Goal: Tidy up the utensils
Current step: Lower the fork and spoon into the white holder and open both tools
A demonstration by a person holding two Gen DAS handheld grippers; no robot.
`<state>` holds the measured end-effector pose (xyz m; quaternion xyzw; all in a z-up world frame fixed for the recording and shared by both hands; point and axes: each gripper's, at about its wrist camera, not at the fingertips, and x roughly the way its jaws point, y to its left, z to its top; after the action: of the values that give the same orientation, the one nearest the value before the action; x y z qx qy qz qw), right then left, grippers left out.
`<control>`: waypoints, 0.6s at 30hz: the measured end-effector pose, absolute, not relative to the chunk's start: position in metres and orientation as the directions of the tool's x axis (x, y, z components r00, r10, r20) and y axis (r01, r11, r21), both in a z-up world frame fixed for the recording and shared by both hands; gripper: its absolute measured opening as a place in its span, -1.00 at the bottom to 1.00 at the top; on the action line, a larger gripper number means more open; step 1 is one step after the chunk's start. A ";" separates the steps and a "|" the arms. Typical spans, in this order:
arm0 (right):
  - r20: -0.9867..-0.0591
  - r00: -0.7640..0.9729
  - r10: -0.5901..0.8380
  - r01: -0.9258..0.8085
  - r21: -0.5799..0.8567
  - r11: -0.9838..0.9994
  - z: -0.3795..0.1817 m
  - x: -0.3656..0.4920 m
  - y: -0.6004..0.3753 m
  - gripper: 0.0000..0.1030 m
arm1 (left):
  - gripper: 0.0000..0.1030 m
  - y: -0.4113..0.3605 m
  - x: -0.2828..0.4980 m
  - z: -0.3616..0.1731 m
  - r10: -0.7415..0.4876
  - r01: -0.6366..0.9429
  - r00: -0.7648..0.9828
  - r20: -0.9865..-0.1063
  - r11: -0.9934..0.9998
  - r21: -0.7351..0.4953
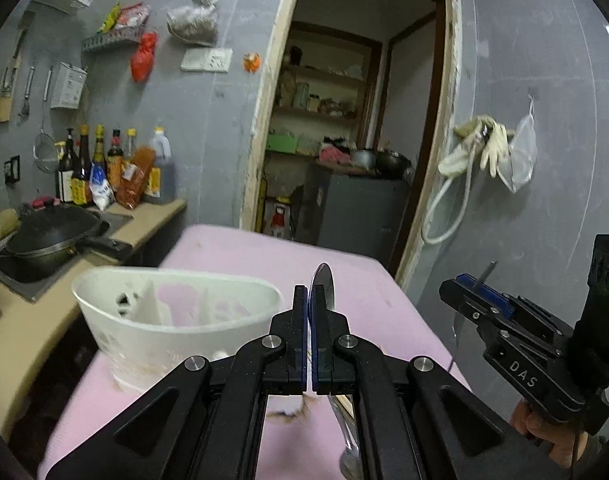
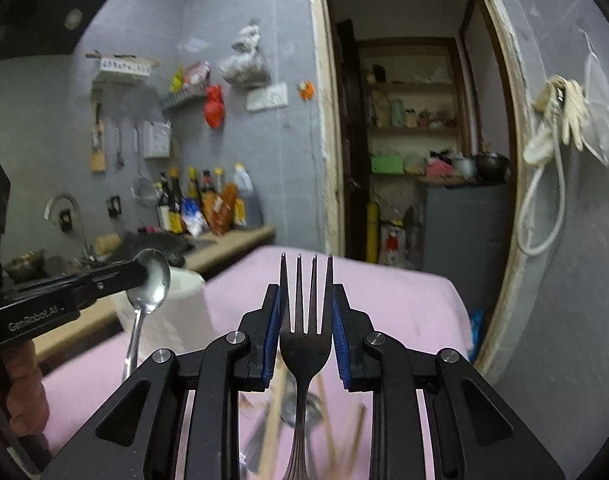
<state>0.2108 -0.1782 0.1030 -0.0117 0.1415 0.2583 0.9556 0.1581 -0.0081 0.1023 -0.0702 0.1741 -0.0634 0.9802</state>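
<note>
I have my left gripper (image 1: 309,300) pressed together on a spoon (image 2: 154,280), pinching it at the bowl so the handle hangs below; my right gripper (image 2: 306,312) clamps a dark fork (image 2: 306,328) by the neck, tines pointing forward past the pads, probably so I can drop it handle-first; the white holder (image 1: 176,320) sits on the pink table (image 1: 368,292), ahead and left of both tools; more utensils (image 2: 304,412) lie blurred underneath, not yet sorted.

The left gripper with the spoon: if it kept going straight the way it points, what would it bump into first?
Probably nothing soon: the left gripper points over the pink table, right of the white holder, toward the doorway. Depth is hard to judge.
</note>
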 end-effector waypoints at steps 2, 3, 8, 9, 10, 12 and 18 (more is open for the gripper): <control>-0.256 0.817 0.517 -0.520 0.059 0.852 0.114 0.213 -0.173 -0.59 | -1.00 0.003 0.156 0.114 -0.133 0.087 0.941 -0.310 0.984 -0.158; -0.244 0.813 0.528 -0.531 0.059 0.845 0.119 0.213 -0.169 -0.59 | -1.00 0.009 0.155 0.122 -0.119 0.075 0.948 -0.294 0.985 -0.157; -0.178 0.783 0.596 -0.597 0.056 0.801 0.154 0.219 -0.141 -0.59 | -1.00 0.044 0.147 0.155 -0.044 0.013 0.975 -0.219 0.990 -0.144; -0.162 0.775 0.611 -0.611 0.058 0.790 0.163 0.222 -0.134 -0.59 | -1.00 0.052 0.146 0.162 -0.018 -0.010 0.980 -0.198 0.990 -0.138; -0.150 0.768 0.623 -0.622 0.058 0.781 0.169 0.223 -0.128 -0.59 | -1.00 0.060 0.146 0.168 0.010 -0.034 0.984 -0.178 0.991 -0.132; -0.119 0.754 0.647 -0.646 0.047 0.762 0.185 0.227 -0.112 -0.59 | -1.00 0.075 0.148 0.176 0.058 -0.078 0.986 -0.157 0.989 -0.123; -0.073 0.725 0.684 -0.685 0.012 0.728 0.201 0.238 -0.066 -0.59 | -1.00 0.119 0.160 0.176 0.204 -0.217 0.971 -0.126 0.972 -0.095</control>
<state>0.2380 -0.0665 0.2007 -0.0080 0.0363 0.3687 0.9288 0.1595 0.1194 0.1762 -0.0539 0.0577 0.1062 0.9912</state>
